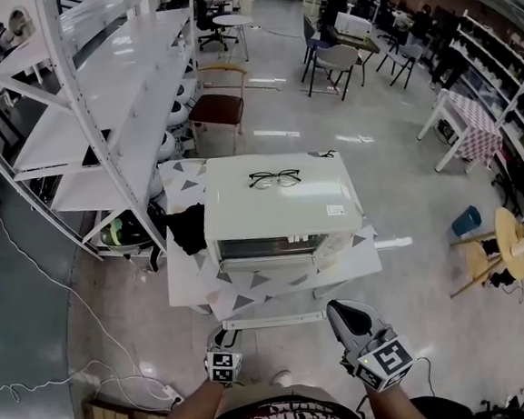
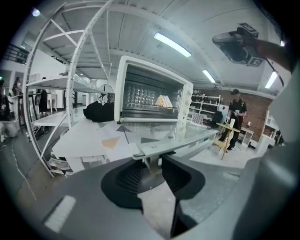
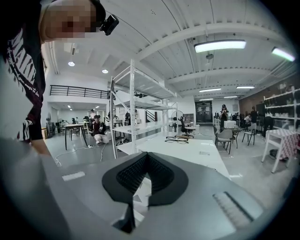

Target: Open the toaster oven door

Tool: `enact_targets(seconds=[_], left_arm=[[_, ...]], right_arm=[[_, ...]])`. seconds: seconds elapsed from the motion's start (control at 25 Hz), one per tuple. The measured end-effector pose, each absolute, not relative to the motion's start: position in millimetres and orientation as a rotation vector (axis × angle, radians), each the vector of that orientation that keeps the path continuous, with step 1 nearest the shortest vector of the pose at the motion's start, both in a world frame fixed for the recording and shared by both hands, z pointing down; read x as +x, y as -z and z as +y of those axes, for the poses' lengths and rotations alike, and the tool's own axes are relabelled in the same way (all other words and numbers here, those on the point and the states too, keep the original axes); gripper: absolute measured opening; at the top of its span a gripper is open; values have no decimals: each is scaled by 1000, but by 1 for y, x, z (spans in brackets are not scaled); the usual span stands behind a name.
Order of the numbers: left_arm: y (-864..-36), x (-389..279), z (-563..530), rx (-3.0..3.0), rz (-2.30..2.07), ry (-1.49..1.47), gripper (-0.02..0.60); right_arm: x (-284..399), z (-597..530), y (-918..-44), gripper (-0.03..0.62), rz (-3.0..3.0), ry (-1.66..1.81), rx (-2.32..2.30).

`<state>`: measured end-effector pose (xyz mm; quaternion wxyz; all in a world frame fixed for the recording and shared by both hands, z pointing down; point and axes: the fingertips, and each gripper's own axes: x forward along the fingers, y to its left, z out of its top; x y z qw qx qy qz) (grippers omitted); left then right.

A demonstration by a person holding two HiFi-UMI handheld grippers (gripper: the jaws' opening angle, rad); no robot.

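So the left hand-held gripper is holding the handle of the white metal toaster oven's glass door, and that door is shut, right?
Not shut. The left hand-held gripper does hold the pale bar handle, but the white metal toaster oven has its glass door folded down flat, open; the left gripper view shows the oven's inside.
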<state>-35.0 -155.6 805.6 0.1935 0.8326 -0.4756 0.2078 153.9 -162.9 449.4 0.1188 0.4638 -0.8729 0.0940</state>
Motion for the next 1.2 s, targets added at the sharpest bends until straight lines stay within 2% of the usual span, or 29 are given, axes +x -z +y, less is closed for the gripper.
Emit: enact_targets(seconds=[0.12,0.36,0.48,0.64,1.2], left_arm=[[-831,-52,-129,2295,-1299,-727,161],[-841,-94,-104,2270,-1300,-854,159],[-823,-108,-106,2280,-1352,-831,124],[-778,-117,-125,2346,-1452,-792,0],[-555,-43,-178,2621,-1483,-361,0]], right_arm=[[156,-157,-454,26,-2545,-287,1359],[162,-157,-459,26,-2553,-307,1381],[162,-158,-460,26,-2563,-300,1384],[159,-160,-459,26,-2580,-258,1385],[155,-163,-444,26,-2635,-138,1386]])
